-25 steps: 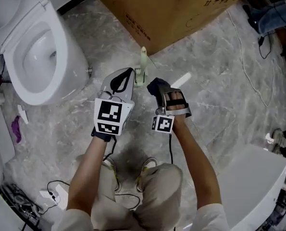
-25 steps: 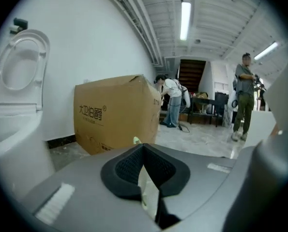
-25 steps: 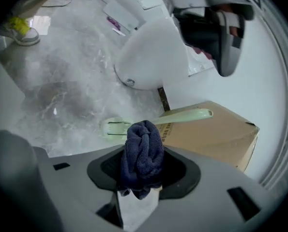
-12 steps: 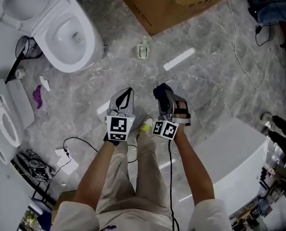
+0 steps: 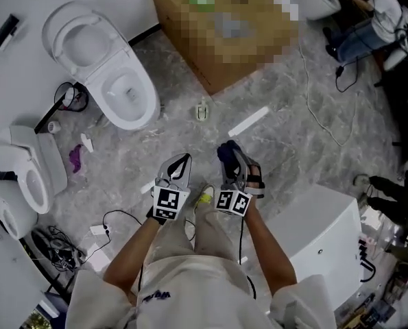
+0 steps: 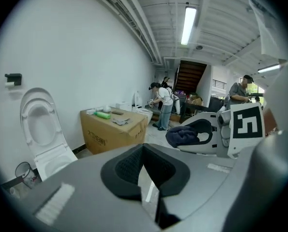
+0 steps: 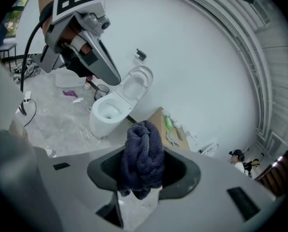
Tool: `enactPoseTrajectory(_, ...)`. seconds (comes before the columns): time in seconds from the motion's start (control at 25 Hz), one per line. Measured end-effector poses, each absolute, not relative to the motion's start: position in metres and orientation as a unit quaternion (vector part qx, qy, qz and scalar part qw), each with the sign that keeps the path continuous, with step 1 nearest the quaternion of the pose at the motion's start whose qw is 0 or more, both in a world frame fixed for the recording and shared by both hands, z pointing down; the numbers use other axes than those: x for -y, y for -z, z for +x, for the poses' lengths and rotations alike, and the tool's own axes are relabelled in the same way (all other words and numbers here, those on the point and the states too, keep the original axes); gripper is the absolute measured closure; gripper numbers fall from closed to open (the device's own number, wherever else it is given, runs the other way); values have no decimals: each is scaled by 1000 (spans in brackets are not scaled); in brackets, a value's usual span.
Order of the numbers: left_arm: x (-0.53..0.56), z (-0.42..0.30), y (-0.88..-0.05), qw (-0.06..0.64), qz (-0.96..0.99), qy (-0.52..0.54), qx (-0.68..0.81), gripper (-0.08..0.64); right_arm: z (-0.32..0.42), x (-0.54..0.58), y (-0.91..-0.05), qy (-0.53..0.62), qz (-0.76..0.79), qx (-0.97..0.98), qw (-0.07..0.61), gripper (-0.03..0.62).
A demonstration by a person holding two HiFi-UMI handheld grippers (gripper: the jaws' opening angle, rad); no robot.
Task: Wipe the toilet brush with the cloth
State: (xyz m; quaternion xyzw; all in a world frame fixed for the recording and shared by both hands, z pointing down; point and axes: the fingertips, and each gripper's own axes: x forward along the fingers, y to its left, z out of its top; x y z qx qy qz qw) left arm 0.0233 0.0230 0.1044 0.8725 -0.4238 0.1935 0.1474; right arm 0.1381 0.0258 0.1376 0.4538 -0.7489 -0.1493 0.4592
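The toilet brush [image 5: 202,110] stands upright in its pale holder on the grey marble floor, in front of the cardboard box [image 5: 190,43]. Both grippers are held well short of it, close to the person's body. My right gripper [image 5: 230,149] is shut on a bunched dark blue cloth [image 5: 224,153], which fills its jaws in the right gripper view [image 7: 143,158]. My left gripper [image 5: 186,159] is shut with nothing between its tips [image 6: 143,149]. The left gripper view shows the right gripper [image 6: 206,134] with the cloth [image 6: 183,136] beside it.
A white toilet [image 5: 114,81] with its lid up stands at the left against the wall. Another toilet [image 5: 25,177], a purple scrap [image 5: 75,157] and cables [image 5: 114,218] lie at the far left. A white strip [image 5: 248,122] lies right of the brush. A white box [image 5: 320,232] stands close on the right.
The view has risen and widened as the person stood up. Both grippers have drawn back from the brush, which now stands farther off. The cloth stays in the right gripper.
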Motion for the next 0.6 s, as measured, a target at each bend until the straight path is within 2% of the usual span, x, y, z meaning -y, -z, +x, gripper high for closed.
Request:
enactPoseTrajectory(0.16, -37, 16, -23, 158, 870, -178, 432, 558, 138, -38, -83, 77, 470, 770, 425, 411)
enactPoseTrajectory(0.28, -45, 16, 21, 130, 877, -157, 436, 558, 140, -44, -48, 37, 487, 783, 386, 411)
enactPoseTrajectory(0.48, -40, 9, 52, 91, 871, -145, 461, 558, 152, -29, -17, 29, 488, 798, 352, 411)
enactPoseTrajectory(0.6, -30, -1, 64, 66, 872, -144, 462, 558, 143, -20, -5, -36, 493, 823, 280, 413)
